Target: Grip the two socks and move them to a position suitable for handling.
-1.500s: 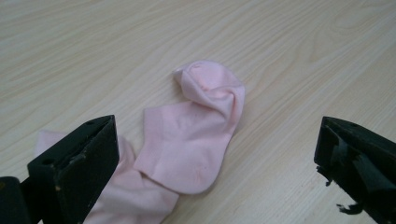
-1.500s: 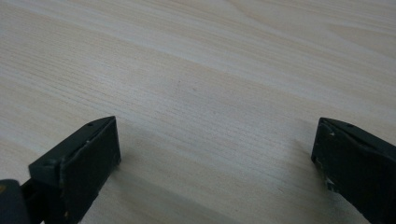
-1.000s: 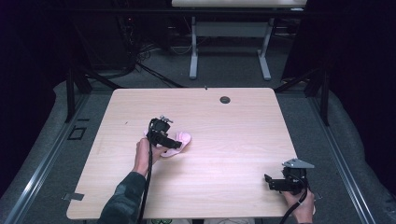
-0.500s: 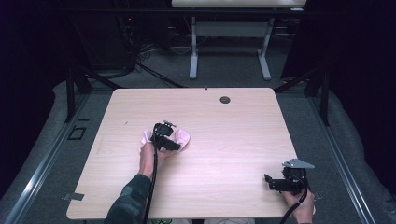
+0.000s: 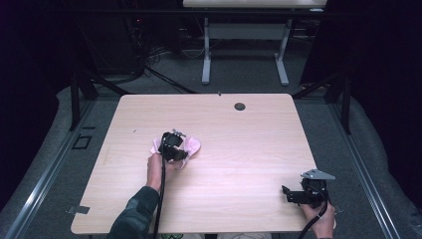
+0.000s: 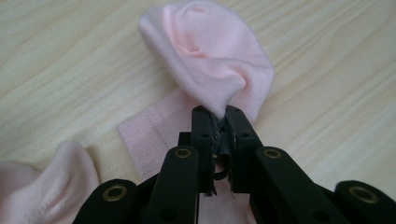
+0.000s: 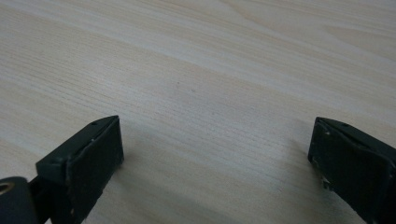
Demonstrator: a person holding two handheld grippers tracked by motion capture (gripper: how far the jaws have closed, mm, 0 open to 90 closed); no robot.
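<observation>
- The left gripper [image 6: 218, 122] has just been closing its fingers [image 6: 203, 128], and now they pinch a fold of the soft pink cloth sock [image 6: 210, 51].
- The pinched bit puffs up in a round bunch just past the fingers, and the sock's flat ribbed cuff lies on the wood under it.
- Seen from the high view, the sock [image 5: 193, 145] lies left of the middle of the pale wooden counter [image 5: 249, 149], with the left gripper [image 5: 172, 148] right on top of it.
- The right gripper [image 7: 215, 154] has its fingers [image 7: 88, 158] spread wide with nothing between them, just bare wood.
- From the sock, the right gripper [image 5: 298, 195] is well apart, by the counter's near right corner.
- I think the step now is the grab. Next comes a gentle lift, keeping the pinch tight so the sock does not slip out.
- A small round dark hole [image 5: 240, 106] sits near the far edge of the counter, well apart from the sock.
- Past the counter there is a grey floor [image 5: 239, 74], white legs of another table [image 5: 206, 59] and dark cables [image 5: 144, 55].
</observation>
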